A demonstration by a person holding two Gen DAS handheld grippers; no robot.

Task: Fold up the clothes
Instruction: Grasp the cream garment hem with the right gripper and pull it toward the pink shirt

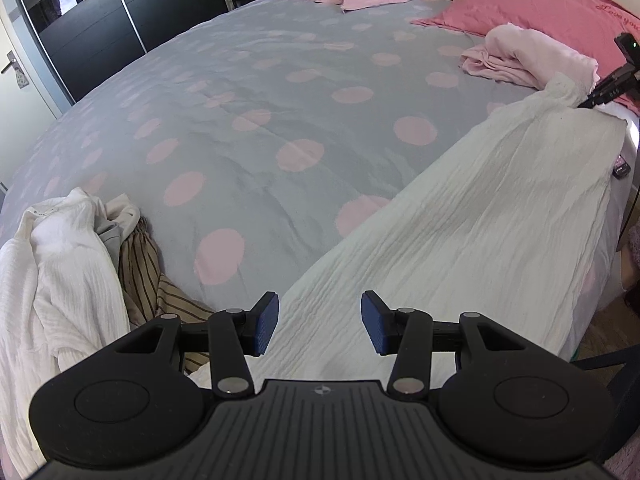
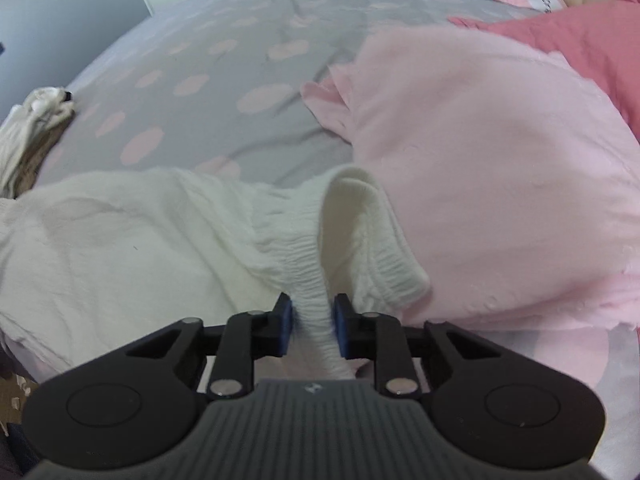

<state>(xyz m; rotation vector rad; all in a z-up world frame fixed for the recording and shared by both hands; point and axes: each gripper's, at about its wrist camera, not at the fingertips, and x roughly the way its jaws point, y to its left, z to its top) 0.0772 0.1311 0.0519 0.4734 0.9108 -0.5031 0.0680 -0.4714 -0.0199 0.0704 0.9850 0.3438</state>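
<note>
White trousers (image 1: pixel 472 220) stretched along bed (image 1: pixel 256 128) edge. Right gripper (image 2: pixel 311 330) jaws clamped on elastic waistband (image 2: pixel 308 276) beside pink garment (image 2: pixel 480 168). Left gripper (image 1: pixel 320 322) jaws apart, empty, above trouser hem end.

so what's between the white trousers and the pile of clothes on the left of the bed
Only bare dotted bedcover lies between the white trousers and the pile of clothes, as the left wrist view shows.

Left gripper (image 1: pixel 320 322) gapes; right gripper (image 2: pixel 312 326) pinches nearly closed.
</note>
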